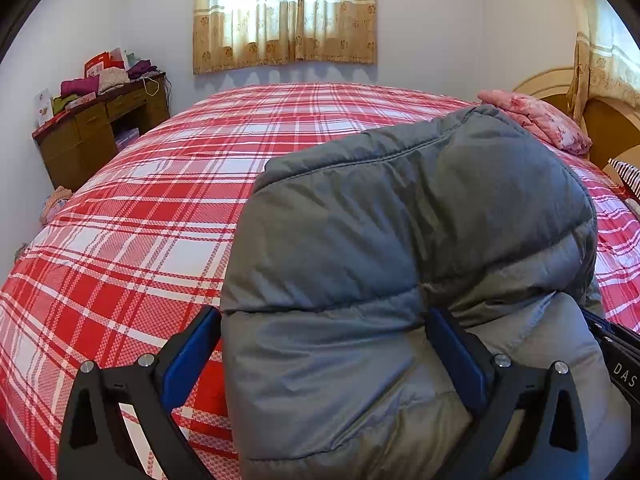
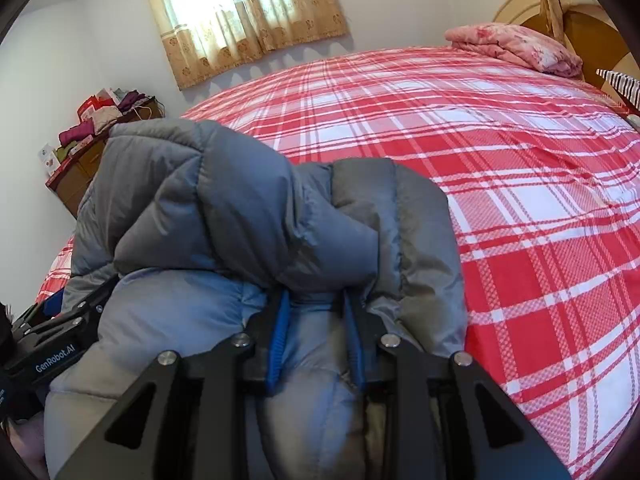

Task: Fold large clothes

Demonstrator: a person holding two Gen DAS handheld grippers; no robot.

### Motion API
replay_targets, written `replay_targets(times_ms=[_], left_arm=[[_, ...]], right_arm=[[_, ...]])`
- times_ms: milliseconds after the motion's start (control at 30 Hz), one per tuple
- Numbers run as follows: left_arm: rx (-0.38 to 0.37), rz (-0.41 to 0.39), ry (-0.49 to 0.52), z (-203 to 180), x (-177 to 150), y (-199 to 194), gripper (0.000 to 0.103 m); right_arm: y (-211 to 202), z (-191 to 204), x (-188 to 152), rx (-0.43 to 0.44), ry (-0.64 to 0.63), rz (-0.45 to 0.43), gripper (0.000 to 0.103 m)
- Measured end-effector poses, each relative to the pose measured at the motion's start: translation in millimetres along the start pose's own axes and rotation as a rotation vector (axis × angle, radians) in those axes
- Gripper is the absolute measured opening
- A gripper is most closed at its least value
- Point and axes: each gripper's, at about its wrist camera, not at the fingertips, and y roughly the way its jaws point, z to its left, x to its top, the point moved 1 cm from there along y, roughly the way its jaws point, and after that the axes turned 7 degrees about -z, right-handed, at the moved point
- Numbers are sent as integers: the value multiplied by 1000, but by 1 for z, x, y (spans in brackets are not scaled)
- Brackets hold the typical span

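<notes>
Left side first: my left gripper [image 1: 324,360] stands wide, one blue pad [image 1: 192,360] off the edge of the grey quilted puffer jacket [image 1: 400,240] over bare sheet, the other sunk in a fold. The bundle fills the gap, but the outer pad looks clear of the cloth, so I call it released, not pinching. The jacket lies straight ahead of and under these jaws, on the near edge of the red-and-white plaid bed sheet [image 1: 140,220].

Moving right: my right gripper [image 2: 316,336] is clenched on a thick roll of the jacket, both blue pads pressed into the padding. The bundle bulges up over the fingers and spreads away to its left, toward the other gripper.

Both grippers sit at the jacket's near edge, the right one the only one gripping. The folded bulk seems to run long across the bed edge from one gripper to the other, its rounded fold facing away toward the curtained window [image 2: 240,12]. I judge the next fold has to go across that long axis, led by the right.
</notes>
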Motion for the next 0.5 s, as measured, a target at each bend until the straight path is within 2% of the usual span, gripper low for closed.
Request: replay_targets(times_ms=[500], left_arm=[[12,10,9,-1,-3,3,102]], right_arm=[[1,0,-3,-9,-8,1,30]])
